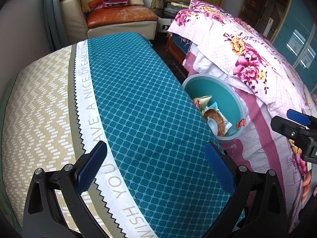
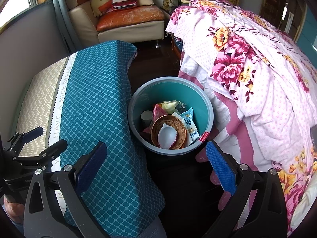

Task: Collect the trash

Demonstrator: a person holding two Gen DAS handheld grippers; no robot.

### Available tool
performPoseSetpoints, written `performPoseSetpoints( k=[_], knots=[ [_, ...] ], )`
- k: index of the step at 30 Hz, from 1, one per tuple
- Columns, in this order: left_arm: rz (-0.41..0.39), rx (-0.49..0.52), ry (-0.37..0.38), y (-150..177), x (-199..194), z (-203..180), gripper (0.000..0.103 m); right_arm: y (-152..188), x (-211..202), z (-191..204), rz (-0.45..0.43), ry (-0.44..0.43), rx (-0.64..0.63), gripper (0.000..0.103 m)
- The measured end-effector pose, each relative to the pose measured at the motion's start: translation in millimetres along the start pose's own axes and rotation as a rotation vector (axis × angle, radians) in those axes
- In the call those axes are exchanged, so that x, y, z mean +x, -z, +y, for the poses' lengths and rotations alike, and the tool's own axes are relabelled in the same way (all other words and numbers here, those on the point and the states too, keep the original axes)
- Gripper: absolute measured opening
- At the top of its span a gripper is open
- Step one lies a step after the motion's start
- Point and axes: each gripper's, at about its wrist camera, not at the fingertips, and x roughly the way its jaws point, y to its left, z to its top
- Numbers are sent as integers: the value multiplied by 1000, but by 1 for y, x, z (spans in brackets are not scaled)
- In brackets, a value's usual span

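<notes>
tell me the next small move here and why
Probably swing both grippers away to look for more trash. The left gripper and right gripper are open and empty, the teal bin already holds wrappers and a wicker basket, and the tablecloth shows no trash.

Smooth matt plastic bin (image 2: pixel 208 107) holding a woven wicker basket (image 2: pixel 178 129) and glossy crinkled wrappers (image 2: pixel 188 119). Soft printed cloth covers the desk (image 2: pixel 99 99); quilted floral cloth drapes the bed (image 2: pixel 267 99). Textured rubbery gripper pads (image 2: pixel 220 166) sit on matt black plastic.
</notes>
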Motion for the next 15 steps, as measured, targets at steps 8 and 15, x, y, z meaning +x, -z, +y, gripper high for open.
performPoseSetpoints(
  k=[8,15],
  knots=[
    [-3,3,-12,1,-1,3,99,-1,0,2,1,1,-2,96],
    [-2,16,-26,3,0,2,99,-1,1,2,3,-3,8,96]
  ],
)
